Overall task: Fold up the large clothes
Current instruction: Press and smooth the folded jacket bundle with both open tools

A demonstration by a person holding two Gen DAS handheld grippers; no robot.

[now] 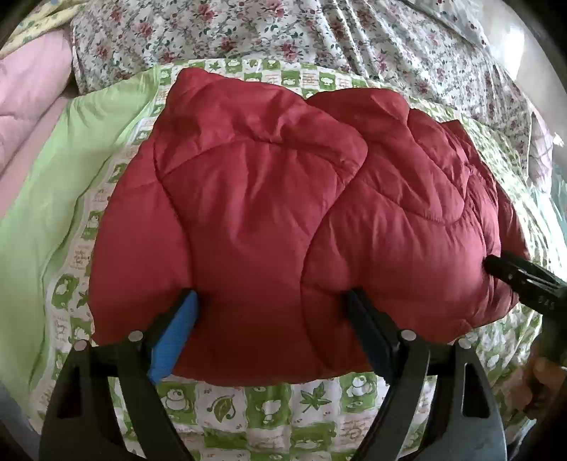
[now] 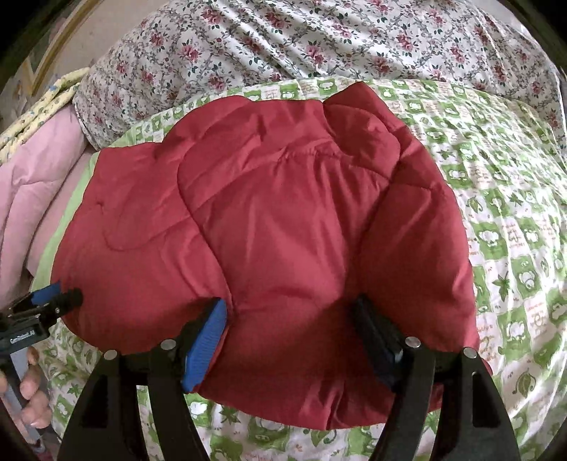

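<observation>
**Red jacket bundled; both grippers set at its near edge**

At lower frame in each wrist view, the left gripper [image 1: 271,315] and right gripper [image 2: 290,321] stood wide open, padding bulging between the jaws; whether either gripped it could not be told. The jacket [image 1: 269,198] lay folded mid-frame on the green quilt [image 1: 255,411]. Judged a late fold: next, close firmly and lift evenly. Floral sheet [image 1: 283,32] beyond.

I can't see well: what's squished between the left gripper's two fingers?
A puffy fold of the red jacket fills the left gripper, seen in the left wrist view.
</observation>
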